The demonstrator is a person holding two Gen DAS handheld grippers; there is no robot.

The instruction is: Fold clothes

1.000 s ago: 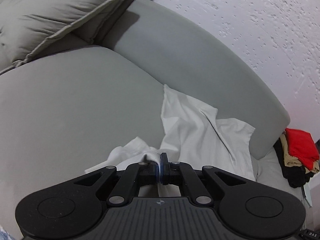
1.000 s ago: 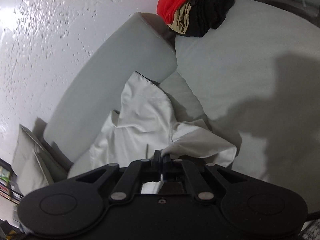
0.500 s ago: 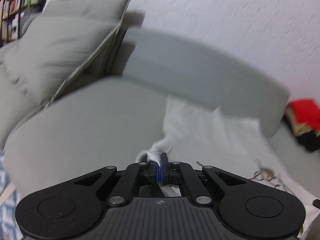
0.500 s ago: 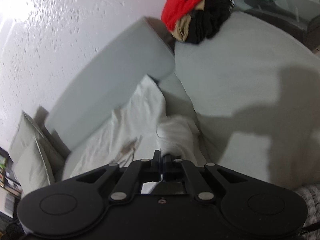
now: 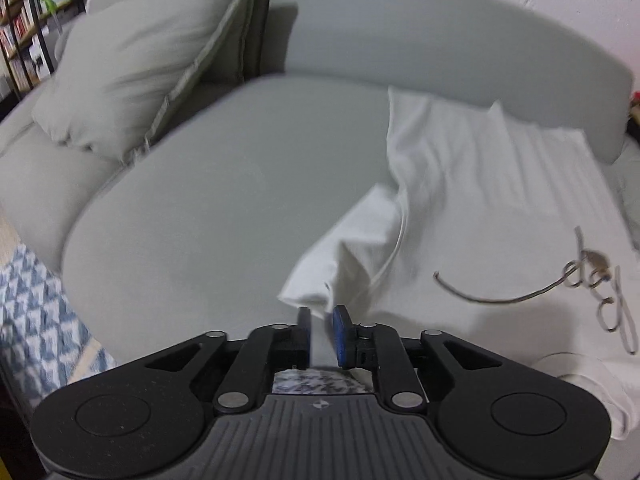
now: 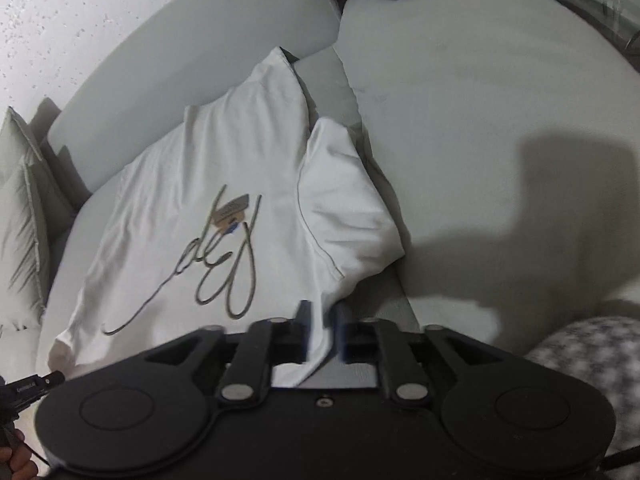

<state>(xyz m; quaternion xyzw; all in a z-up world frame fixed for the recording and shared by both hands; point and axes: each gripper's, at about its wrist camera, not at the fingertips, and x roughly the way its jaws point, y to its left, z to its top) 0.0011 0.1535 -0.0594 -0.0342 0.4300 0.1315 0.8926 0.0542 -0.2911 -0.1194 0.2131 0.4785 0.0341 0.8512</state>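
Both grippers' fingers have just been opening, now narrowly apart: left gripper (image 5: 321, 330) at the sleeve (image 5: 340, 256) of the white T-shirt (image 6: 208, 200), right gripper (image 6: 322, 330) with cloth loose between; shirt's long axis runs toward upper frame.

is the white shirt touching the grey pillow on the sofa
Apart. The left wrist view shows bare sofa seat between the white shirt and the grey pillow.

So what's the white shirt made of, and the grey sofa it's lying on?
The white shirt looks like soft, matte knit cloth, probably cotton: it creases and droops in loose folds, with stitched seams at the sleeve. The grey sofa looks covered in smooth, matte woven fabric over firm padding: flat, rounded cushions with no shine. Exact fibres can't be told.
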